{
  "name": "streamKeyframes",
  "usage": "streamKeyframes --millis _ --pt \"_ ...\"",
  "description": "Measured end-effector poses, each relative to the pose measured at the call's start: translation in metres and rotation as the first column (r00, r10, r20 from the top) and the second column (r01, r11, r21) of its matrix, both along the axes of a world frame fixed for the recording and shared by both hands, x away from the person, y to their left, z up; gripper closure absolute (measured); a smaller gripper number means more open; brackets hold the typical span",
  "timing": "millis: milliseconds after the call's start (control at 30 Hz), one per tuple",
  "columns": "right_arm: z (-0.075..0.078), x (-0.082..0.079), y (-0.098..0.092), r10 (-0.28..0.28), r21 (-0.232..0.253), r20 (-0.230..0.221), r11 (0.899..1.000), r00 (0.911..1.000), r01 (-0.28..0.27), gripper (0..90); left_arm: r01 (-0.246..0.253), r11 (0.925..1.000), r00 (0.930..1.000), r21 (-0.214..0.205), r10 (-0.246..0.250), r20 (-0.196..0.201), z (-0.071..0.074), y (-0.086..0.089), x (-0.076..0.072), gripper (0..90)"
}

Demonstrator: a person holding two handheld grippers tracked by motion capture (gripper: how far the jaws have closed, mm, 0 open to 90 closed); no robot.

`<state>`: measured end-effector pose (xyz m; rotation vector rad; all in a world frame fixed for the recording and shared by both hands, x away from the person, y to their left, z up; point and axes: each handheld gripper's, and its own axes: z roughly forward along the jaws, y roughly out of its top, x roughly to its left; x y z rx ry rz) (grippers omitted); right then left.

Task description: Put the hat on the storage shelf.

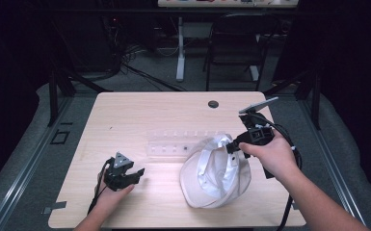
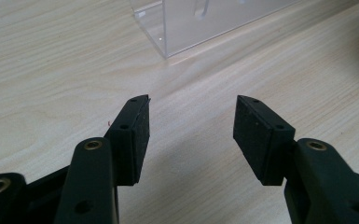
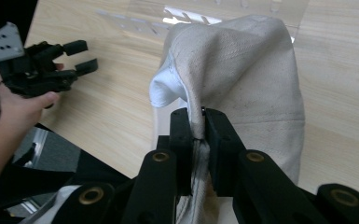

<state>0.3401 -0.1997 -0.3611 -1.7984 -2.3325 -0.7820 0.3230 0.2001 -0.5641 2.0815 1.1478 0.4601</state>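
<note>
A cream-white cap [image 1: 217, 173] lies upside down on the right half of the wooden table [image 1: 139, 110], its shiny lining facing up. My right gripper [image 1: 232, 143] is shut on the cap's rim at its far right side; in the right gripper view the fabric [image 3: 242, 70] hangs pinched between the two black jaws [image 3: 198, 135]. My left gripper [image 1: 136, 174] rests low at the table's front left, open, with bare wood between its pads [image 2: 261, 135]. A clear plastic rack [image 1: 173, 143] with small pegs lies behind the cap, and its corner [image 2: 191, 23] stands ahead of the left jaws.
A round black grommet [image 1: 213, 104] sits in the tabletop at the back. Beyond the table stand a dark folding chair [image 1: 236, 43] and a white desk leg [image 1: 180, 48] amid cables. The other hand's open gripper [image 3: 46, 63] appears at the left of the right gripper view.
</note>
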Motion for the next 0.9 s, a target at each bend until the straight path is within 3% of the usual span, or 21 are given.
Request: streamKeyframes --millis 233,567,900 --pt "0.009 -0.001 -0.003 -0.002 0.061 -0.004 0.998 1.0000 0.002 82.0 -0.001 1.0000 1.0000 -0.001 0.001 0.001 0.000 0.000 0.000 46.3" --pt "0.013 -0.001 -0.007 -0.015 0.182 -0.007 0.983 0.9999 0.016 82.1 0.009 0.9999 0.9999 0.012 -0.009 0.014 0.001 -0.004 -0.002 45.7" --pt "0.025 0.001 -0.005 -0.018 0.215 0.023 0.976 0.9996 0.013 82.1 0.019 0.9997 0.9996 0.015 -0.019 0.020 0.002 -0.005 -0.003 45.6"
